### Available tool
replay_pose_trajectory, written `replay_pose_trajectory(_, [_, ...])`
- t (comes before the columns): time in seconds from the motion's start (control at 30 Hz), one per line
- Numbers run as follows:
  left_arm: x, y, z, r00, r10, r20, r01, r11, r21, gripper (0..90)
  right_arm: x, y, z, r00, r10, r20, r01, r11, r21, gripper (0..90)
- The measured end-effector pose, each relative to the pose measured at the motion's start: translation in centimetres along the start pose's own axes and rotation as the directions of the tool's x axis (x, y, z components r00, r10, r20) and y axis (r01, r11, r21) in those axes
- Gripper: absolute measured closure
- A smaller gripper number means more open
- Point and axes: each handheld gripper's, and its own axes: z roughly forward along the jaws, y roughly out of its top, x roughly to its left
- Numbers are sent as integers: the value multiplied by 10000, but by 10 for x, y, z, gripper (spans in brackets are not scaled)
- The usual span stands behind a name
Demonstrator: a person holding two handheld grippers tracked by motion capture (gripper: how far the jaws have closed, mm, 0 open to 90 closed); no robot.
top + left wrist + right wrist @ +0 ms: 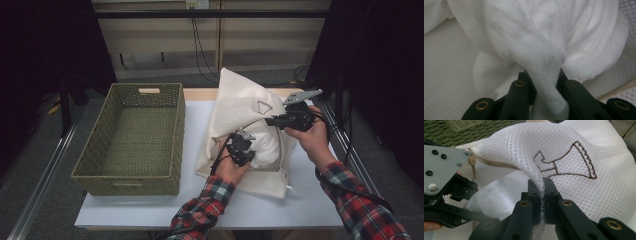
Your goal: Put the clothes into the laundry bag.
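A white mesh bag (240, 107) stands right of centre in the high view, on the pale tabletop (300, 200), its top rising towards the upper middle of the frame. The right tongs (272, 121) are clamped on a fold of the mesh beside a brown stitched emblem (571, 161); in the right gripper view the netting is pinched flat between the jaws. The left tongs (239, 150), lower centre in the high view, grip a bunch of soft white cloth (544, 50) at the bag's opening, the cloth squeezed between the jaws. A green woven basket (100, 145) sits at left, apart from the bag.
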Motion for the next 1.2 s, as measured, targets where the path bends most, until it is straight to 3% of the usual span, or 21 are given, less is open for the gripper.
replay_pose_trajectory(0.4, [2, 5, 3, 9998, -72, -187, 67, 9996, -271, 806, 1, 2, -3, 10000, -84, -32, 84, 10000, -38, 860])
replay_pose_trajectory(0.47, [2, 6, 3, 9994, -269, -199, 263, 9992, -312, 806, 1, 3, -4, 10000, -61, -51, 60, 10000, -54, 859])
replay_pose_trajectory(0.77, [3, 6, 3, 9996, -142, -246, 133, 9992, -370, 807, -2, -1, -7, 10000, 4, 69, -4, 10000, -100, 827])
replay_pose_trajectory(0.9, [3, 6, 3, 9993, -26, -373, 12, 9993, -382, 807, -3, -1, -9, 9999, -3, 103, 4, 10000, -70, 853])
replay_pose_trajectory(1.07, [2, 10, 4, 9995, -1, -322, -13, 9990, -453, 807, -1, 1, -6, 9998, 159, -94, -160, 9998, -107, 862])
replay_pose_trajectory(1.2, [2, 13, 7, 9992, -26, -399, 1, 9980, -624, 808, 2, 3, -6, 9999, 19, -162, -21, 9999, -123, 864])
